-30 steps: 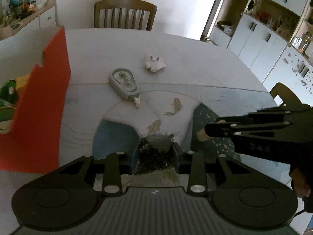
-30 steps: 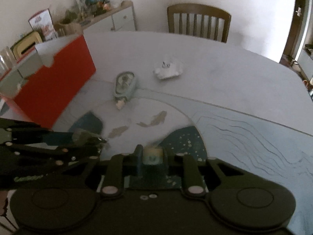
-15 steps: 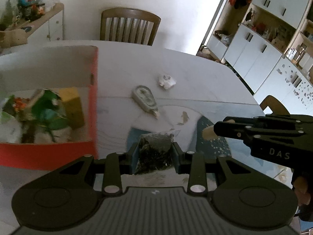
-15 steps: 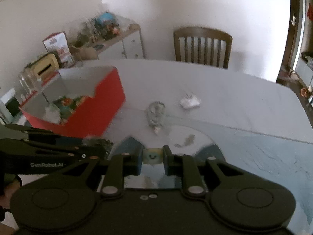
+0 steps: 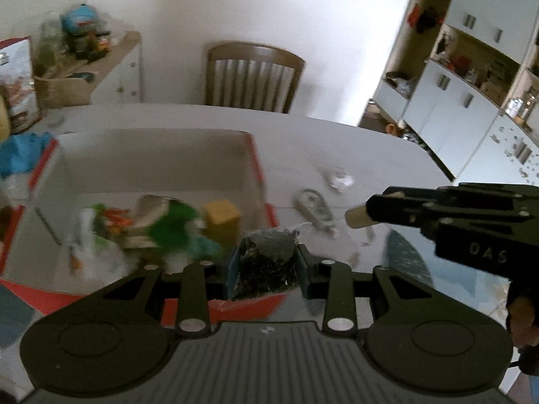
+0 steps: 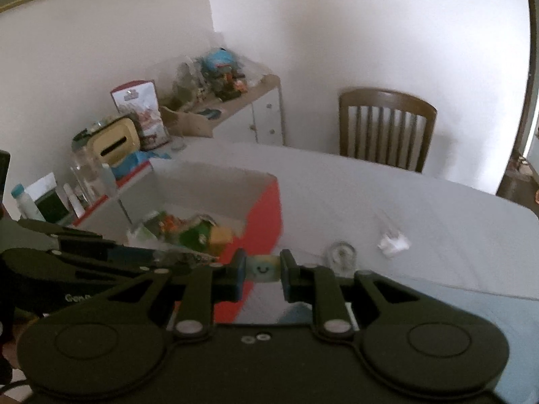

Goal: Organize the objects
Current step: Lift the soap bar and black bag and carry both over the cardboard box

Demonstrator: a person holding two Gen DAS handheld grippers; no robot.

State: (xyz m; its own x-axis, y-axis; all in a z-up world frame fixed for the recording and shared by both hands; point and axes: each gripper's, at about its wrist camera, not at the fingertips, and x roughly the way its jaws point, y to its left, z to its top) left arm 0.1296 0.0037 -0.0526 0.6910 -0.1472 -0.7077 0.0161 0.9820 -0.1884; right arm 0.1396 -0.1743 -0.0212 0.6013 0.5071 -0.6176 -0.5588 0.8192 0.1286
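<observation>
My left gripper (image 5: 267,269) is shut on a clear packet of dark dried leaves (image 5: 267,262), held over the near right corner of the red box (image 5: 259,168). The box is open on top and holds several things, among them a yellow block (image 5: 222,217) and green wrappers (image 5: 171,225). My right gripper (image 6: 261,271) is shut on a small pale eraser with a smiling face (image 6: 262,268), just right of the red box (image 6: 266,215). It also shows at the right of the left wrist view as the right gripper (image 5: 362,215). A correction tape dispenser (image 5: 313,203) and a crumpled white scrap (image 5: 340,178) lie on the table.
The round table (image 6: 370,195) has a fish-pattern mat (image 5: 407,259) at its near side. A wooden chair (image 5: 252,74) stands behind it. A cluttered sideboard (image 6: 229,107) lies to the left, with jars and bottles (image 6: 84,175) beside the box. White cabinets (image 5: 465,107) line the right.
Both grippers have risen and swung left with their loads. The red box, seen from the side before, now shows its inside, and the packet hangs over its corner.
</observation>
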